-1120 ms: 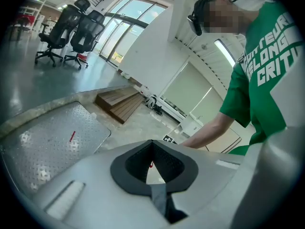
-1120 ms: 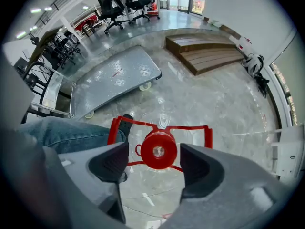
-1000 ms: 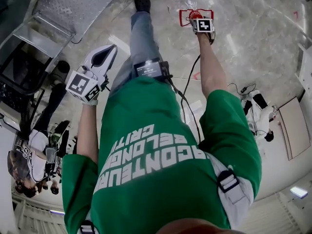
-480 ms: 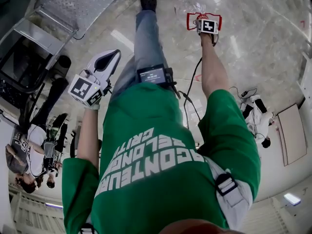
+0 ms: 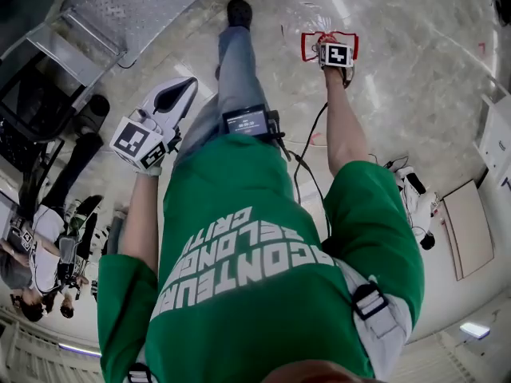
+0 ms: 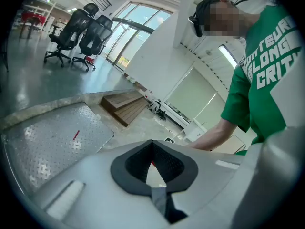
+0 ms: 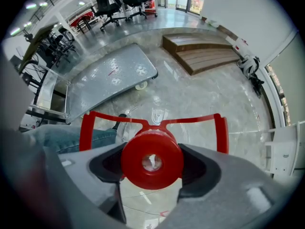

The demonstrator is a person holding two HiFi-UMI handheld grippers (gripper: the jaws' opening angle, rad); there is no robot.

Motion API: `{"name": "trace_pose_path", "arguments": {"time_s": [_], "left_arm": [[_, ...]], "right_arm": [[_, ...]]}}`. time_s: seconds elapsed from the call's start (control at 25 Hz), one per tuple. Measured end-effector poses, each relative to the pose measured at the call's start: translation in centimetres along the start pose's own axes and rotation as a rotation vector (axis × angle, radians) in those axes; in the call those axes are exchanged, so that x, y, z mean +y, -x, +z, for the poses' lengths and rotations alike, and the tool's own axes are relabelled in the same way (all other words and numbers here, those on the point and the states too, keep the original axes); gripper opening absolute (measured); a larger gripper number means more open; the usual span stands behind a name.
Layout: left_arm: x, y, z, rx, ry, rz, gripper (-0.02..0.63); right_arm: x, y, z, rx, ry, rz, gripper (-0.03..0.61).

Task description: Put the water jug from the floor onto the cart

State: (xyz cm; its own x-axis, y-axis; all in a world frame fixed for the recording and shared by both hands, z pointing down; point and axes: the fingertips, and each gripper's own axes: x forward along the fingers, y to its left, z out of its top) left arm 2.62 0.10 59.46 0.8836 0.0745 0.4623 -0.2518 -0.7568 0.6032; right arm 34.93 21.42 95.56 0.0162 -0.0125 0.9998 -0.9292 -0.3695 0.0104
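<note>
Far left in the head view: flat grey metal cart (image 5: 128,2), its deck embossed diamond plate, matte with scattered glare, and nothing loaded on the visible part. Next right is the white moulded-plastic left gripper (image 5: 177,92) with its black-and-white marker cube. Its own view shows the dark ribbed pads drawn together with nothing between them, and its position is almost unchanged over the last second. Centre: the person's jeans-clad leg (image 5: 231,62) is stepped forward, dark shoe (image 5: 238,10) near the cart's edge. Right of that, the right gripper (image 5: 327,45) is clamped on the round red plastic cap (image 7: 151,159) of the clear thin-walled plastic water jug (image 7: 157,111). A flat red carrying handle (image 7: 88,128) spans the jug's shoulder. Change noted: against one second ago, gripper and jug sit slightly right and lower in frame, and the room has swung a little. Judgement: the carry is under way, with the body turning toward the cart. The jug hangs below the gripper over the polished grey stone-look floor (image 5: 415,78). Clearance from the floor cannot be resolved, but it is judged lifted. It is well apart from the cart and not yet over the deck. Handling judgement: the cap is smooth and the whole load rides on a two-pad pinch, so swing while walking could loosen it. Far right: pale flat board (image 5: 467,230) on the floor, not involved.
</note>
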Motion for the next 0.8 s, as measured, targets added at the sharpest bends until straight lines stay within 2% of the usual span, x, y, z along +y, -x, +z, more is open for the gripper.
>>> {"name": "trace_pose_path", "arguments": {"time_s": [0.16,0.4,0.8], "left_arm": [[-0.4,1.3,0.5,-0.055,-0.014,0.01,0.014],[-2.2,5.2,2.3,-0.146,-0.058,0.021,0.014],[-3.0,11.4,5.1,-0.35,-0.071,0.09,0.014]], "right_arm": [[1.0,5.0,2.1,-0.089,0.082,0.002,0.302],[4.3,17.0,6.7,-0.291,0.269,0.007,0.301],[10.2,34.8,15.8,-0.629,0.342,0.058,0.301]]}}
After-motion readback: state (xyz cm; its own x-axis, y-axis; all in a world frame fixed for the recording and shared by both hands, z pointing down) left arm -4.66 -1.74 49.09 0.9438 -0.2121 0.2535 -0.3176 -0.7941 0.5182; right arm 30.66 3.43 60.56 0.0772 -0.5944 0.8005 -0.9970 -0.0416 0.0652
